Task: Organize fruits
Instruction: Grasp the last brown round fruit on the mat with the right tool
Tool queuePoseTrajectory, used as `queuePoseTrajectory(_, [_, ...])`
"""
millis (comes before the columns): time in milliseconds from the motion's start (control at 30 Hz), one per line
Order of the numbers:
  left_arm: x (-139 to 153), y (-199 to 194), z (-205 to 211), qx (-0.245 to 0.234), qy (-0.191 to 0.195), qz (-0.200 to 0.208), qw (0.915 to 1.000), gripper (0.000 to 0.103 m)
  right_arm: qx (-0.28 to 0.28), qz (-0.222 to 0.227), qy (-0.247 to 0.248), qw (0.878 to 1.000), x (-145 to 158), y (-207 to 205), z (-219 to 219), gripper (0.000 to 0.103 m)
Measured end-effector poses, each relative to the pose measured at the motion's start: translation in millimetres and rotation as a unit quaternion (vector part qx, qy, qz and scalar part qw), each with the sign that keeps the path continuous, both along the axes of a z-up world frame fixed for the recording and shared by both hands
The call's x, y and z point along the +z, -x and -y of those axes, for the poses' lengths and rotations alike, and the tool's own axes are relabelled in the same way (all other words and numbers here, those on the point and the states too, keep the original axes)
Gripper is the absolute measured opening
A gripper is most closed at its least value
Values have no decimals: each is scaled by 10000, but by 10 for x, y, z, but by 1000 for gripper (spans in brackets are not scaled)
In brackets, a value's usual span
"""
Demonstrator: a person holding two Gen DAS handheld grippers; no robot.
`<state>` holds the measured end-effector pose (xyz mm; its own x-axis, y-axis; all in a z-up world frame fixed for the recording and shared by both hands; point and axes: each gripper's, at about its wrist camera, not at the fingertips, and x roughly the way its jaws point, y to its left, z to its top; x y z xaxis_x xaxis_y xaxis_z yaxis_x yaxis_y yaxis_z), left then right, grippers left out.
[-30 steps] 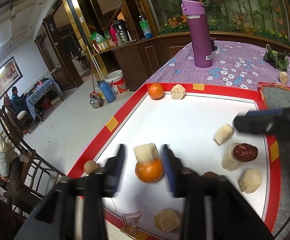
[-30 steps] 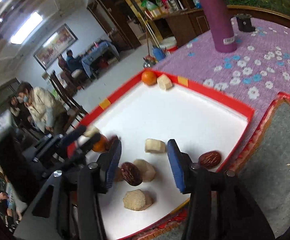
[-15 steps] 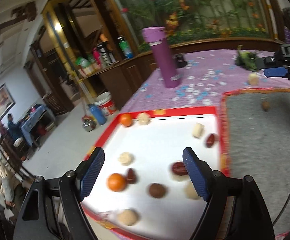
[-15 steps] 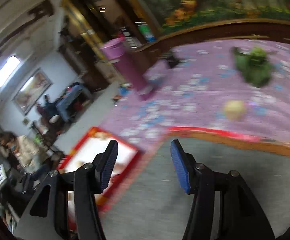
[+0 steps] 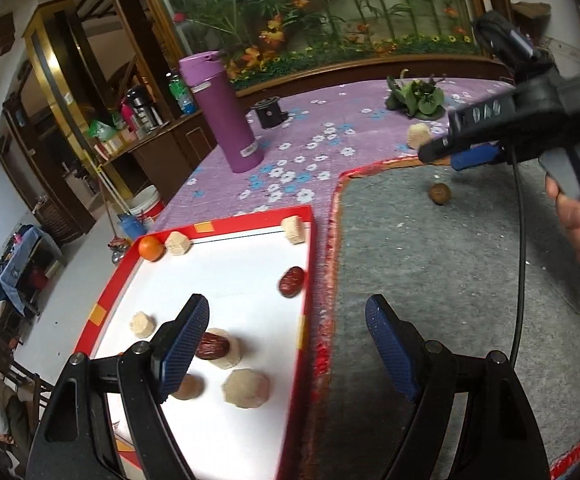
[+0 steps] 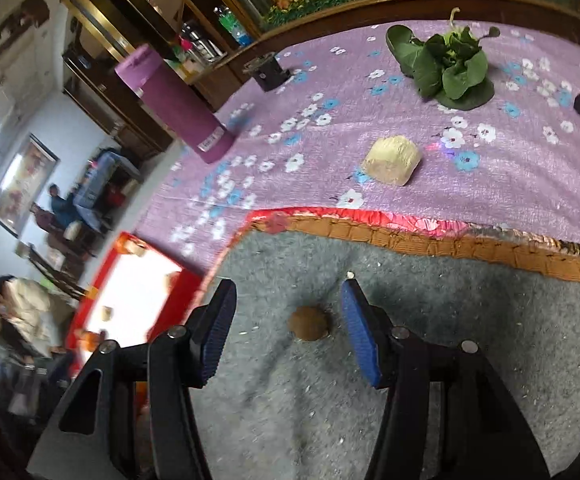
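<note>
Both tongs open and empty over the table, fruit spread between tray and mat.

The left tongs (image 5: 286, 344) hang wide apart above the right edge of the red-rimmed white tray (image 5: 310, 248), straddling its border with the grey mat (image 5: 450, 280). In the tray lie an orange (image 5: 151, 248), pale fruit chunks (image 5: 177, 243) and a red date (image 5: 291, 281); another date (image 5: 213, 345) sits on a pale chunk just beside the left finger. The right tongs (image 6: 288, 326) gape around a small brown round fruit (image 6: 308, 323) resting on the mat, pads clear of it on both sides. Beyond the mat's red border, a pale chunk (image 6: 392, 160) lies on the purple flowered cloth (image 6: 330, 140), near a leafy green vegetable (image 6: 450, 68) and a purple bottle (image 6: 174, 116).
</note>
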<state>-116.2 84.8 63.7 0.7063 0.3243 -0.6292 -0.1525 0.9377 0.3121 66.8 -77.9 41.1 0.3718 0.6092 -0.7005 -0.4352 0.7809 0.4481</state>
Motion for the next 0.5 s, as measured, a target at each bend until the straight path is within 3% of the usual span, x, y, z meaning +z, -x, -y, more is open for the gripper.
queuePoseTrajectory(133, [-2,80,-268,364,137,1,9992,81,-99,169,576,9981,-148,-1,-172,53])
queuePoseTrajectory(300, [86,339,-840,1116,92,184,9935,81,-149,529,1186,9914,-220,48,-306,20])
queuePoseTrajectory(433, [141,689,-1346,1830,212,385,9821,81,-201,635,1210,9904,-194,116,-315,20])
queuePoseTrajectory(500, [128,821,-1489,1996,298,429,9785,81,-123,582,986,9933,-137,175,-319,20])
